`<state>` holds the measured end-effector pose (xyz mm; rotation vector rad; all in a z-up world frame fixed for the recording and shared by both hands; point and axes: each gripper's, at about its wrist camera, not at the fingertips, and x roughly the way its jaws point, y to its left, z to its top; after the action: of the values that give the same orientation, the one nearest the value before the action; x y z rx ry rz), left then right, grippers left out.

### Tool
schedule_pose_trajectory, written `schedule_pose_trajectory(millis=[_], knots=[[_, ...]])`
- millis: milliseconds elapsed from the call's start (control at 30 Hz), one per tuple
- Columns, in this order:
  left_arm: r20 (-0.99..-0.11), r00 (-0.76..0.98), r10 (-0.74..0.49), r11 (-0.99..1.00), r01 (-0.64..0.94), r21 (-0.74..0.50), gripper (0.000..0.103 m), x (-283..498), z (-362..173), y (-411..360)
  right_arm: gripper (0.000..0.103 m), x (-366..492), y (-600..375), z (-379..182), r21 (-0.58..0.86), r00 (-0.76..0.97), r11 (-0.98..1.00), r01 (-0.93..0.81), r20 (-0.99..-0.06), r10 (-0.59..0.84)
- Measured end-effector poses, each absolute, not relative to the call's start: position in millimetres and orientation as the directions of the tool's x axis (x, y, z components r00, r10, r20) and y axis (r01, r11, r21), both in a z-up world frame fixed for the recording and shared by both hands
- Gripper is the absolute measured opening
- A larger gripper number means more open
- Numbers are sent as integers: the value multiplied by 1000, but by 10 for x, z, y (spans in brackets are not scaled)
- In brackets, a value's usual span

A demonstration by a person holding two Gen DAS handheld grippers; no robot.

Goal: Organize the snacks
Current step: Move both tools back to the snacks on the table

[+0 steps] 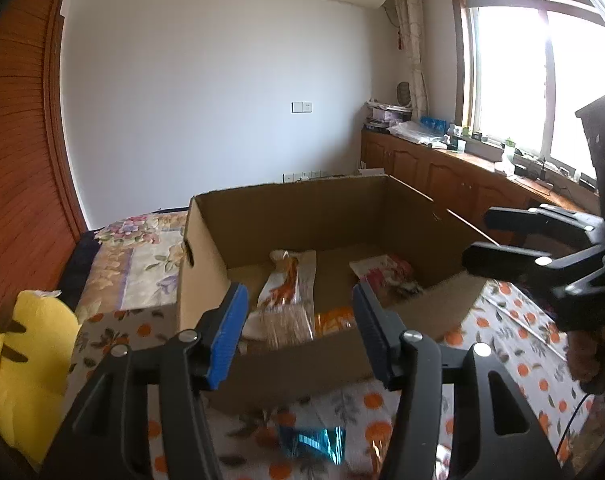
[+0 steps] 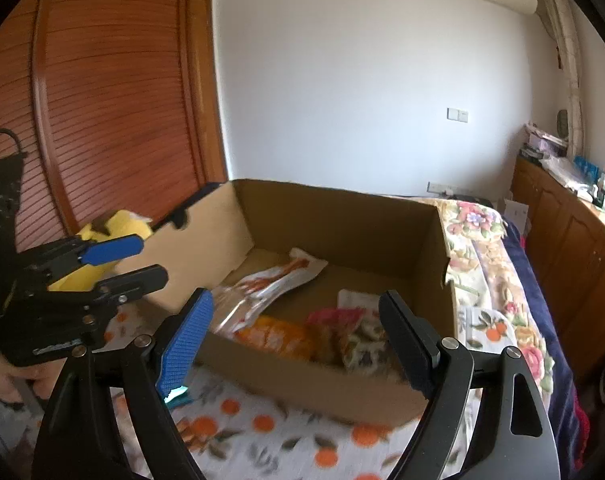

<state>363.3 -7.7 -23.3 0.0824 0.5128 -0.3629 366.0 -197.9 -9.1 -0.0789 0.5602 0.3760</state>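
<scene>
Blue-padded fingers (image 1: 230, 328) of both grippers apart, empty.

We are seeing an open cardboard box (image 2: 342, 216) sitting on the bed, holding a white packet with orange print (image 2: 270, 284), an orange packet (image 2: 278, 336) and a pink packet (image 2: 342, 320); a shiny teal packet (image 1: 314, 440) is lying outside it.

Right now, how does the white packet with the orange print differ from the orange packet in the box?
The white packet is long and lies out toward the middle of the cardboard box; the orange packet is shorter and sits against the near wall. The white packet has a clear section showing its contents; the orange packet looks opaque, though it is blurred. The white one lies flat and stretched out; the orange one looks bunched. Both lie loose on the box floor, neither held by a gripper.
</scene>
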Motion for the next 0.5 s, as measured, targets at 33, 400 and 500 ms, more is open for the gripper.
schedule_pose_trajectory(millis=[33, 400, 500], knots=[[-496, 808, -317, 933, 359, -12, 56, 3584, -244, -69, 86, 3590, -1972, -71, 28, 778, 927, -373, -534, 330], [-570, 762, -307, 929, 369, -8, 56, 3008, -767, 82, 86, 2780, -1894, -385, 101, 718, 927, -361, -604, 345], [-590, 749, -302, 931, 366, -13, 56, 2926, -891, 133, 86, 2634, -1854, -572, 129, 695, 928, -349, -630, 348]])
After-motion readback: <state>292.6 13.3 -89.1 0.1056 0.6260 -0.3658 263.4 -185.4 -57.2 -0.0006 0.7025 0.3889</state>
